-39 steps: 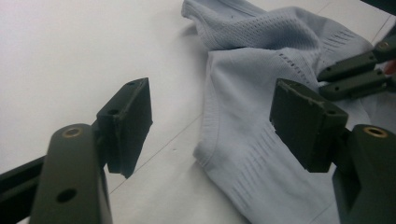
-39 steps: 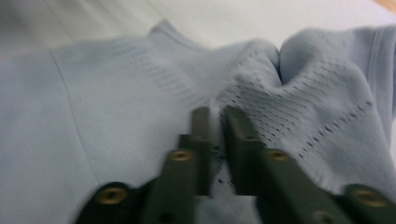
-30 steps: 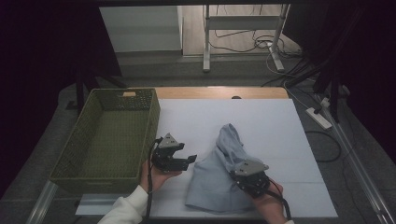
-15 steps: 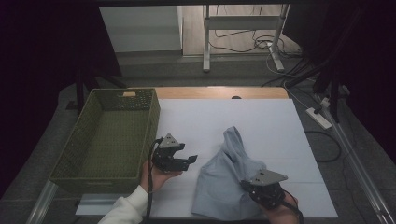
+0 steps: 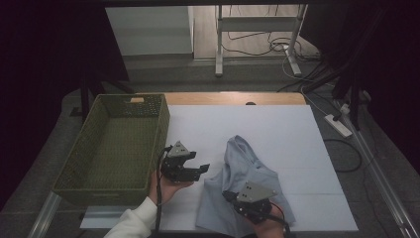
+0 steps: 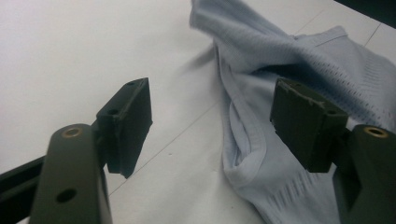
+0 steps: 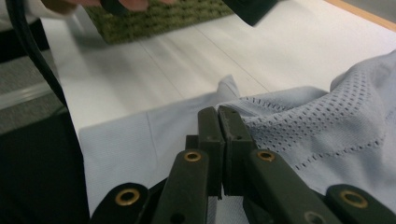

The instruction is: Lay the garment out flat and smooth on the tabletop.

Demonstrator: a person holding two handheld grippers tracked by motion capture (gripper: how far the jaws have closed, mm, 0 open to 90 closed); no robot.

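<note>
Pale blue mesh-knit garment point(image 5: 247, 186) lies crumpled right of the green woven basket point(image 5: 119, 144): light, limp, best pinched at a hem. Right hand-held gripper point(image 7: 219, 114) clamped on its fabric; left hand-held gripper point(image 6: 210, 121) open, empty.

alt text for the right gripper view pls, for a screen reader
The right claw, jaws shut together, is pinching a light blue mesh garment that lies on a white table. At the top edge is the corner of a green woven basket, beside a hand and part of the left claw.
</note>
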